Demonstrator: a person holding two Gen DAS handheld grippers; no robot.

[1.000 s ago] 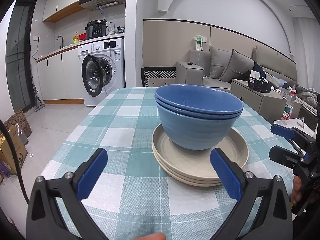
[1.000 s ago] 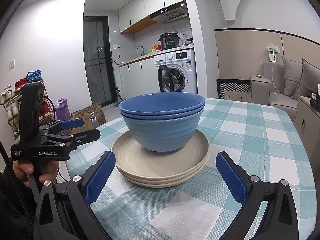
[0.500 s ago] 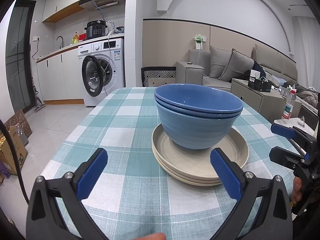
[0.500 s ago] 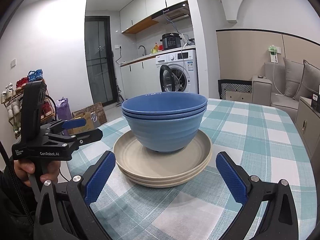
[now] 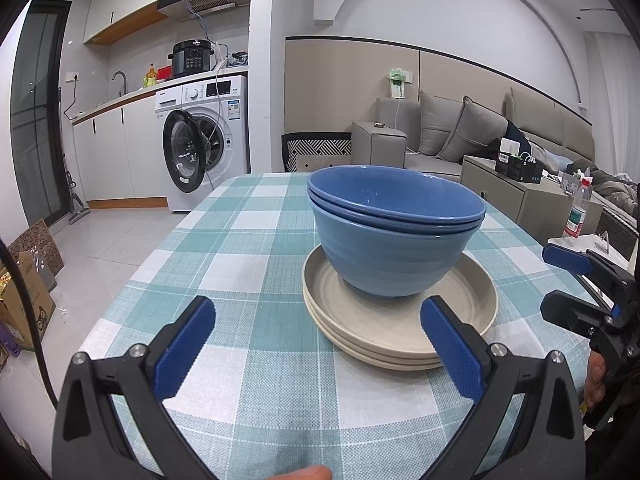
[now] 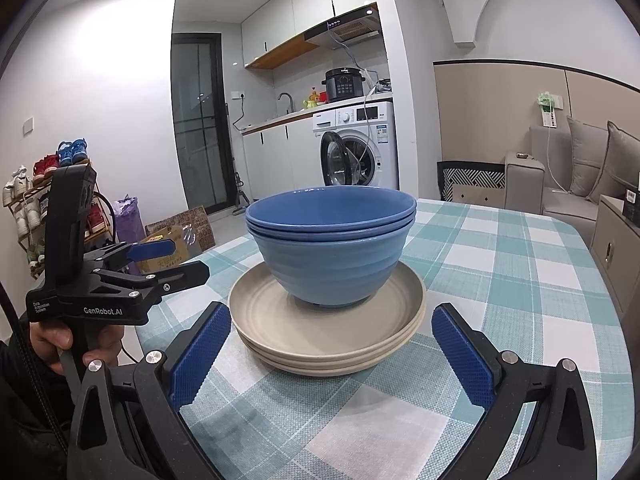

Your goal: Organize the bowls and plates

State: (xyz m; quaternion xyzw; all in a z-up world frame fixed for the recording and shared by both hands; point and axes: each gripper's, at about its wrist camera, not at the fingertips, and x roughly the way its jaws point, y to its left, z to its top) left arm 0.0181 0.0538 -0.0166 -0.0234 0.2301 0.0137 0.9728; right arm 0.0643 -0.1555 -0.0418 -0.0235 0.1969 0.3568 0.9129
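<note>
We find the task's things gathered at the middle of the table, which is covered by a teal and white checked cloth: a nested stack of blue bowls stands inside the topmost of a stack of beige plates. The bowls sit toward the far side of the plate, upright, their rims closely nested; the edges visible suggest three bowls and three plates, though we cannot be certain of either count. The left gripper is held low over the near edge of the table with its blue-padded fingers set wide apart, nothing between them; its right pad lies in front of the near rim of the plates, and whether it touches we cannot tell. The right gripper likewise has its fingers spread wide, one on each side of the plate stack and short of it, gripping nothing. From the right wrist view the left gripper shows at the left, held in a hand, apart from the stack. Beyond the table we note a washing machine with its door ajar and a grey sofa.
</note>
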